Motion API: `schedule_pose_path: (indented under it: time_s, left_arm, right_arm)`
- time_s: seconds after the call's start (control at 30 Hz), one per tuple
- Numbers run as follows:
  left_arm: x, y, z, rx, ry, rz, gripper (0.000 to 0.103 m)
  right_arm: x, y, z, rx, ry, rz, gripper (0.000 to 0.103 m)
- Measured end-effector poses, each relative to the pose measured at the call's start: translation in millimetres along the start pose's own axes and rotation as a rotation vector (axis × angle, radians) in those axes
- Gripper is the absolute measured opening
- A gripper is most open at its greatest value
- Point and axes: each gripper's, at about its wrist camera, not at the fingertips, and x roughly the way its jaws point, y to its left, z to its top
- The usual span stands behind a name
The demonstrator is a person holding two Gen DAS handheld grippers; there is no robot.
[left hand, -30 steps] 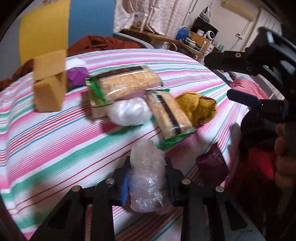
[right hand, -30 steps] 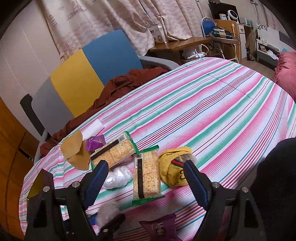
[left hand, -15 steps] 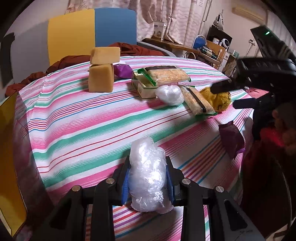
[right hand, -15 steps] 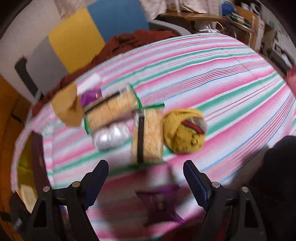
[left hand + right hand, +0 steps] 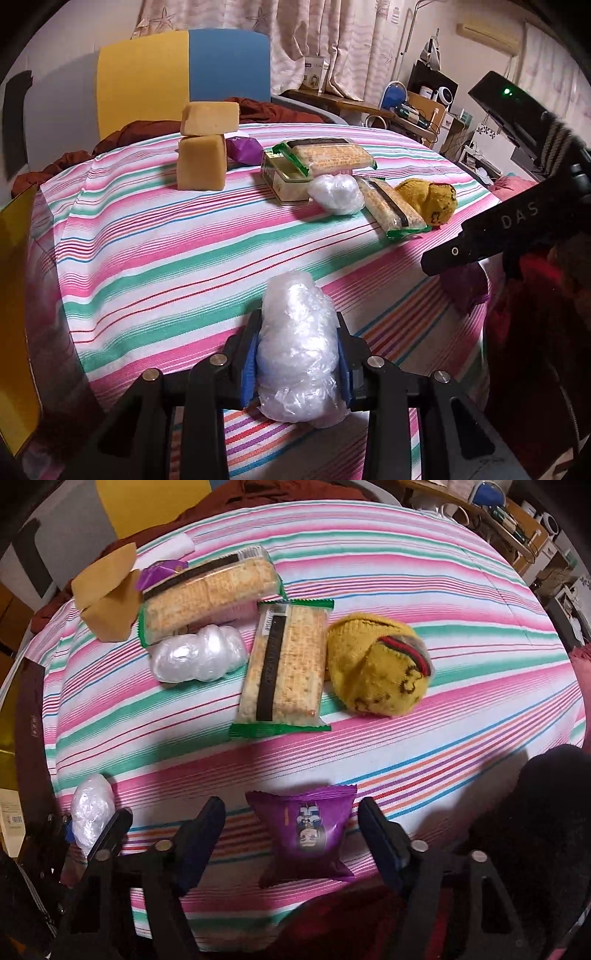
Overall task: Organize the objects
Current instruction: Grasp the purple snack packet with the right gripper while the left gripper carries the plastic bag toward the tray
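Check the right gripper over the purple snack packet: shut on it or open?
Open. The right gripper straddles the purple snack packet, which lies flat on the striped cloth; gaps show beside both fingers, though its jaws have just been closing.

warm, fairly dim indoor light fills both views. the striped tablecloth (image 5: 155, 236) is evenly lit at its middle, and a soft shadow falls across its near part in the right wrist view. glare sits on the crumpled plastic bundle (image 5: 299, 350). fisheye bending curves the table's edge, and black vignetting fills the corners. both pictures are sharp at the middle and soften toward the rim.
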Motion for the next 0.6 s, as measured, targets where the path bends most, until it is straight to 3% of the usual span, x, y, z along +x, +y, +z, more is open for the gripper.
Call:
schedule_pose_path:
  time_s: [0.13, 0.33, 0.6]
  left_arm:
    - [0.4, 1.9, 0.2, -0.006, -0.004, -0.01, 0.036]
    - [0.0, 0.7, -1.3, -0.005, -0.012, -0.01, 0.036]
    - [-0.6, -2.5, -3.0, 0.02, -0.017, 0.005, 0.036]
  right_arm:
    - [6.7, 2.8, -1.3, -0.024, 0.032, -0.015, 0.054]
    - [5.8, 16.0, -5.1, -0.093, -0.007, -0.032, 0.052]
    - [14.7, 33.5, -4.5, -0.12, -0.125, 0.011, 0.052]
